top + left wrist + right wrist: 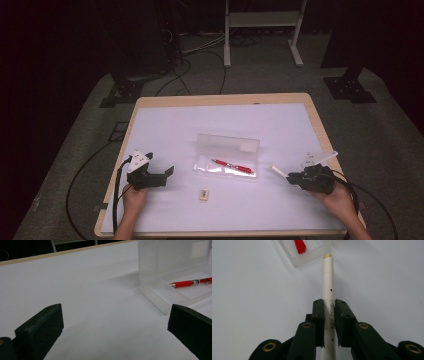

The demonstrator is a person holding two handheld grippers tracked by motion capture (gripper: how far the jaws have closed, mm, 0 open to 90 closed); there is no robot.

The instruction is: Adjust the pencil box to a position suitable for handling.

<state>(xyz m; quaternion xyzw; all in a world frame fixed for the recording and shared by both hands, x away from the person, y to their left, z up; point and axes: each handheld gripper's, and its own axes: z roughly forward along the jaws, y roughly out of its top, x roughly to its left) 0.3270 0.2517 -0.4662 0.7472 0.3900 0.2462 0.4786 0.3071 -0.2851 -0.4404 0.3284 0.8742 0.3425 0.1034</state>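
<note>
White pen clamped in right gripper jaws, printed lettering legible close up

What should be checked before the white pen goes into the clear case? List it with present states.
1. White pen clamped in the right claw: ok.
2. Pen tip points toward the clear case: ok.
3. Case lid stands open: ok.
4. Room in the tray beside the red pen: ok.
5. Left claw open and holding nothing: ok.
6. Left claw steadying the case: not ok, it sits apart from it.
</note>
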